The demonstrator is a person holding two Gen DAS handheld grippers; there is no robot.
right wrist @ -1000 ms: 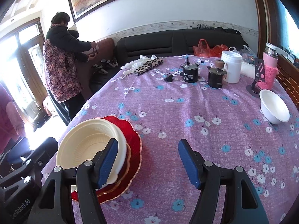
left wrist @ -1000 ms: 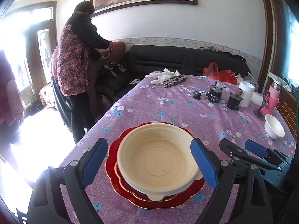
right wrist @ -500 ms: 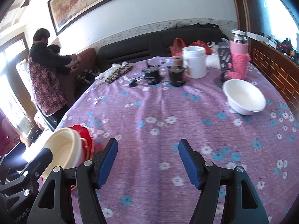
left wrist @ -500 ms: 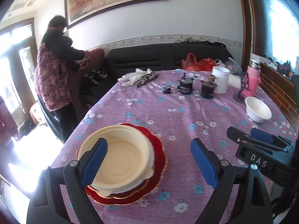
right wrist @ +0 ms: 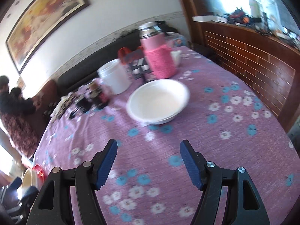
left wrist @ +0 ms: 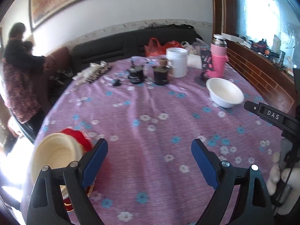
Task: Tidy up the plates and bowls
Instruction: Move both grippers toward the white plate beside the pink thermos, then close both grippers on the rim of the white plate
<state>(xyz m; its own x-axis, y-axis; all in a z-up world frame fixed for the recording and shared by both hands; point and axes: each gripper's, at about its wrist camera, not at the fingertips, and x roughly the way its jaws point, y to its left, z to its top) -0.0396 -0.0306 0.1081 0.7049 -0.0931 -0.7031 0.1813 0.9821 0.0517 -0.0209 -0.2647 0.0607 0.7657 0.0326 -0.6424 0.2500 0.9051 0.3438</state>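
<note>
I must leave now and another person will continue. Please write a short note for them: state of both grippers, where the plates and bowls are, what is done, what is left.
Left gripper: open, holds nothing, over bare tablecloth.
Right gripper: open, holds nothing, pointing at the white bowl.
Cream bowl sits nested on the red plates at the table's near left edge.
White bowl stands alone in front of the pink flask, on the right side.
Done: cream bowl and plates are one stack.
Left: probably pick up the white bowl and add it to that stack.
</note>
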